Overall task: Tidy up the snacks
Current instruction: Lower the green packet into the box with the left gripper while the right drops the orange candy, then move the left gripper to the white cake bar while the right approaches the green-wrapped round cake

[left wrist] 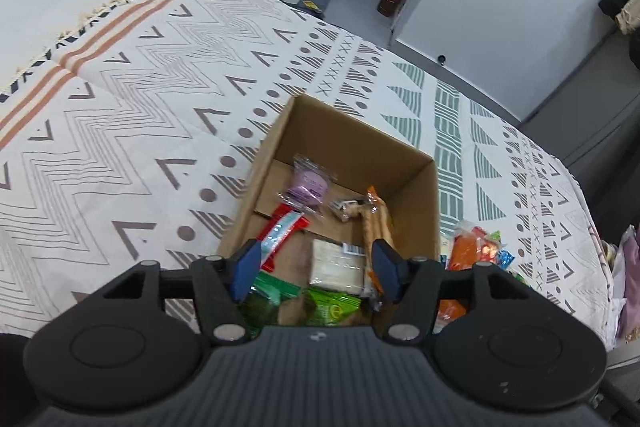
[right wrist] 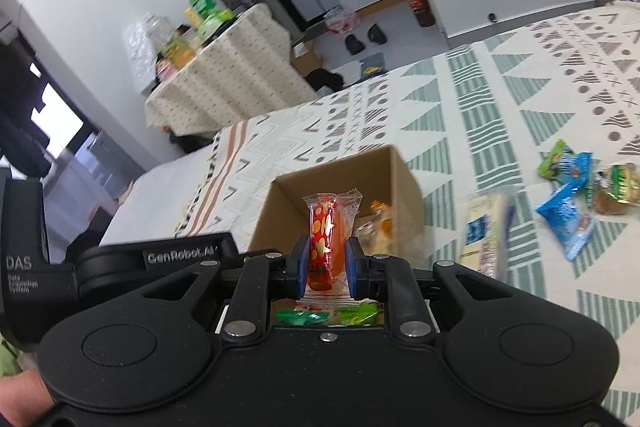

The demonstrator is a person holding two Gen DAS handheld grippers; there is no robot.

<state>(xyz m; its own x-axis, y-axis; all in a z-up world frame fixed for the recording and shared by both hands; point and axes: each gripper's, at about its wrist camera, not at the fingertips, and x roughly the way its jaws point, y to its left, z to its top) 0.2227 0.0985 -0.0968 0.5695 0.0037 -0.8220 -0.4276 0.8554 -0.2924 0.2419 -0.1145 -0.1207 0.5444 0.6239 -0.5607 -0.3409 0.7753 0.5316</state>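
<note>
Right gripper (right wrist: pixel 328 269) clamps an orange snack packet (right wrist: pixel 329 231), held just ahead of and above the cardboard box (right wrist: pixel 404 167). Left gripper (left wrist: pixel 316 267) hovers spread and empty over the box. Step looks like drop-off: ease forward, release inside.

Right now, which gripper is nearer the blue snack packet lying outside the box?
Right. The right gripper, clamping an orange snack, has the blue packet alongside; the open left gripper hangs over the cardboard box.
</note>
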